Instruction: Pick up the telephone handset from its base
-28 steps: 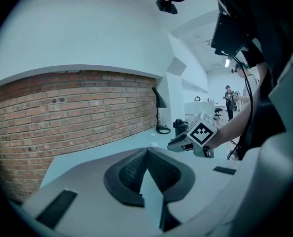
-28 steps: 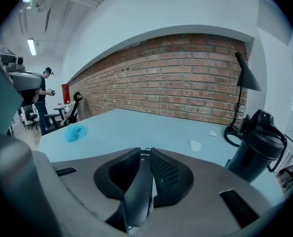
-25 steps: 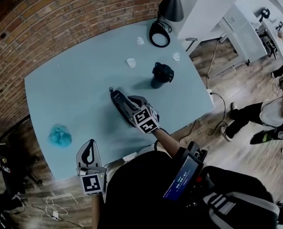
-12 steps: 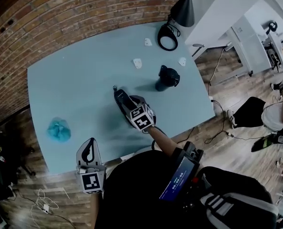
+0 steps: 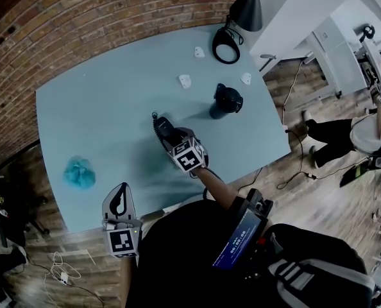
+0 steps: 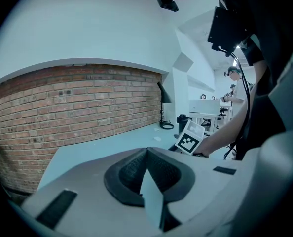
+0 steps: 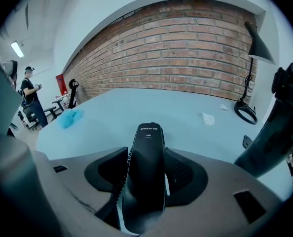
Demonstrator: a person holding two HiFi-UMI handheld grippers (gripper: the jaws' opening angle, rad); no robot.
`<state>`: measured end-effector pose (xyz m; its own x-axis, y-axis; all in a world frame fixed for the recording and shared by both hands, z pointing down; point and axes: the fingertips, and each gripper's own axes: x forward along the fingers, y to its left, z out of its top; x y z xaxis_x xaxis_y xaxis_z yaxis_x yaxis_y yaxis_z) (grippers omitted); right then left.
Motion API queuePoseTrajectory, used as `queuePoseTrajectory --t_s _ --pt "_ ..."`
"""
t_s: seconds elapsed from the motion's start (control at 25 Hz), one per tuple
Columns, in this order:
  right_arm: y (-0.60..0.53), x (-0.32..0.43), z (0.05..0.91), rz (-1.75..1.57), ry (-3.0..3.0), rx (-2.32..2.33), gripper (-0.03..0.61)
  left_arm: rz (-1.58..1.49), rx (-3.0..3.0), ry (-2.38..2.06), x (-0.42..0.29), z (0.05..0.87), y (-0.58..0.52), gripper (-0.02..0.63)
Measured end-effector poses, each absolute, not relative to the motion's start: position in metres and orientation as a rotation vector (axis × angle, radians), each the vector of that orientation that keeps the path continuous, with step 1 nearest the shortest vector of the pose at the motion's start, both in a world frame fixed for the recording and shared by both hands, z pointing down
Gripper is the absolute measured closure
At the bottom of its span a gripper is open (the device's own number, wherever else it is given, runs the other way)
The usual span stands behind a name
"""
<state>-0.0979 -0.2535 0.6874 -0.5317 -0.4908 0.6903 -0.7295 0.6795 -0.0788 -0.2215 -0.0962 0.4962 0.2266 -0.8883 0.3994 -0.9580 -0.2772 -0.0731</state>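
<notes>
Brick-walled room, blue counter (image 5: 101,108) | right tool (image 7: 146,153) opening, handset (image 5: 160,126) between jaws | left tool (image 6: 146,151) clenched, empty | advice: keep handset centred

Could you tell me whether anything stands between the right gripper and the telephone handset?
Nothing visible does. The telephone handset sits directly between the jaws of the right gripper, which are opening, and nothing else is between them.

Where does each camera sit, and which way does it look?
Head view: on the person's head, looking steeply down at the table; left gripper, right gripper and forearm show.
Left gripper view: on that gripper, along its shut fingers toward the brick wall; the person's forearm shows.
Right gripper view: on that gripper, along its opening fingers, handset between them.
Shared: blue cloth, in head and right gripper views.
</notes>
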Motion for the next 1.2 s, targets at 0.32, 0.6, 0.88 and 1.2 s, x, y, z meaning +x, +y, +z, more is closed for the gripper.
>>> queuePoseTrajectory --t_s 0.32,0.6,0.88,1.2 --pt "-0.255 -0.095 0.692 0.482 -2.227 0.934 0.353 0.544 2.313 -1.742 -0.213 0.499 -0.096 0.591" --pt "-0.255 -0.098 0.694 0.489 -2.226 0.926 0.350 0.566 2.309 -1.721 -0.211 0.503 -0.093 0.591" --pt "-0.255 -0.099 0.696 0.476 -2.224 0.915 0.348 0.583 2.312 -1.698 -0.207 0.507 -0.094 0.591" --pt "-0.255 -0.101 0.697 0.478 -2.196 0.875 0.344 0.544 2.304 -1.717 -0.210 0.507 -0.096 0.591"
